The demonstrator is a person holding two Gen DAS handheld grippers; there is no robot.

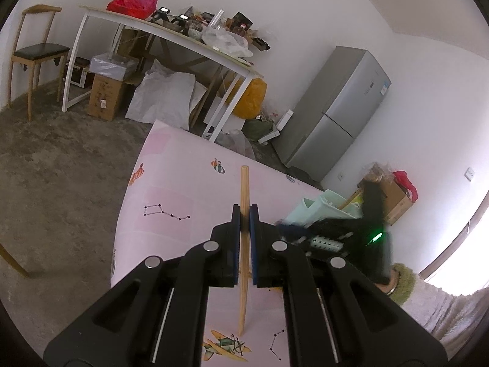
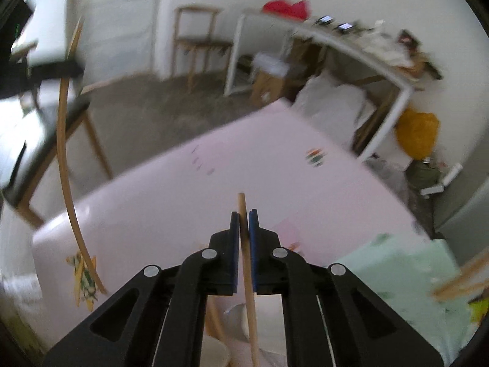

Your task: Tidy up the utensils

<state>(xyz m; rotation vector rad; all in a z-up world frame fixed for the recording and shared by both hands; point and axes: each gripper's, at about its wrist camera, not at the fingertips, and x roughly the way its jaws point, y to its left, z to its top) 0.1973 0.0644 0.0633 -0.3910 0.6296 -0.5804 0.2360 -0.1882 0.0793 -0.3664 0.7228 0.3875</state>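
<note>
Left tongs (image 1: 244, 214) and right tongs (image 2: 244, 217) each clamp one chopstick (image 1: 244, 183) between pads

Daylight floods in from a blown-out window (image 1: 458, 263) at the left view's lower right, leaving soft, faint shadows. That view is sharp, though the other gripper (image 1: 345, 229) smears. The right view is motion-blurred throughout, only its fingers (image 2: 233, 250) crisp. Both bend strongly and darken at the rim.
</note>
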